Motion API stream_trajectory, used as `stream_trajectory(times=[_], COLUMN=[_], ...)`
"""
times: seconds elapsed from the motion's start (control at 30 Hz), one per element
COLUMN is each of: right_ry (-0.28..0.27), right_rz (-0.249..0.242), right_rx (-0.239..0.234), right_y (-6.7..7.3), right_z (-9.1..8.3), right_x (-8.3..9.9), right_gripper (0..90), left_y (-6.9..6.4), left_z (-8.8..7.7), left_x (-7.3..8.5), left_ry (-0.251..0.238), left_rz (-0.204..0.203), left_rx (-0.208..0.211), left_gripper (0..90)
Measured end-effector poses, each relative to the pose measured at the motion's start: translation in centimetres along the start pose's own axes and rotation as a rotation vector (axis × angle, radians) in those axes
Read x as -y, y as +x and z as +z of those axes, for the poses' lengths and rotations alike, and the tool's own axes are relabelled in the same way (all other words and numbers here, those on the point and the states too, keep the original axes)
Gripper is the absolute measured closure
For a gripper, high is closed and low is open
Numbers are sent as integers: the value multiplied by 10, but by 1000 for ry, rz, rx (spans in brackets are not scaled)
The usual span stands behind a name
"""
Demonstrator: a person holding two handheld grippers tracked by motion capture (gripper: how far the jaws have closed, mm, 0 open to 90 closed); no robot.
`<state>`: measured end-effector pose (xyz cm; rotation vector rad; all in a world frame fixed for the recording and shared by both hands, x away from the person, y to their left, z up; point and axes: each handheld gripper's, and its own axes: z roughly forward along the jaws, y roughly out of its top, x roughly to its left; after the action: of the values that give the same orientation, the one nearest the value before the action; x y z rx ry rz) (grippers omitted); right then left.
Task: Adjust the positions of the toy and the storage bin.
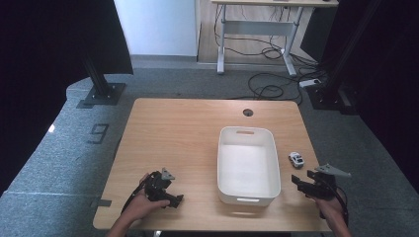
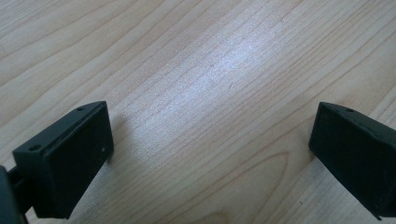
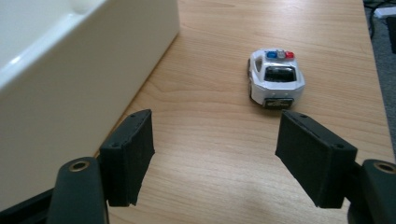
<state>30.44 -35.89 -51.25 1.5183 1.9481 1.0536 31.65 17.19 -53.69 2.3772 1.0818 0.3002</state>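
While the toy car (image 3: 275, 78) sits near the table's (image 1: 173, 138) right edge beside the bin (image 1: 248, 197), right gripper (image 3: 215, 156) fingers spread, empty. Likely light, rigid, slick; pinch its flanks.

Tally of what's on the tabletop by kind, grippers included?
Small white toy police car with red and blue roof lights: 1
White rectangular plastic bin: 1, nothing visible inside
Black two-jaw grippers: 2, left gripper and right gripper, both open
Total: 4, all on the light wooden table
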Motion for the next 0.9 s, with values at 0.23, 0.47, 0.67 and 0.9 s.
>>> stream_trajectory(times=[0.23,0.47,0.67,0.9], right_ry=[12,-8,-2,-22], right_rz=[5,-22,-13,10], right_rx=[18,14,25,22], right_y=[-3,3,1,0], right_z=[4,6,10,7], right_x=[3,1,2,-1], right_gripper=[237,229,225,234], left_y=[0,0,0,0], left_z=[0,0,0,0], left_x=[0,0,0,0], left_ry=[0,-2,-2,-3], left_rz=[1,0,-1,-3], left_rx=[1,-1,-1,-2], left_gripper=[0,0,0,0])
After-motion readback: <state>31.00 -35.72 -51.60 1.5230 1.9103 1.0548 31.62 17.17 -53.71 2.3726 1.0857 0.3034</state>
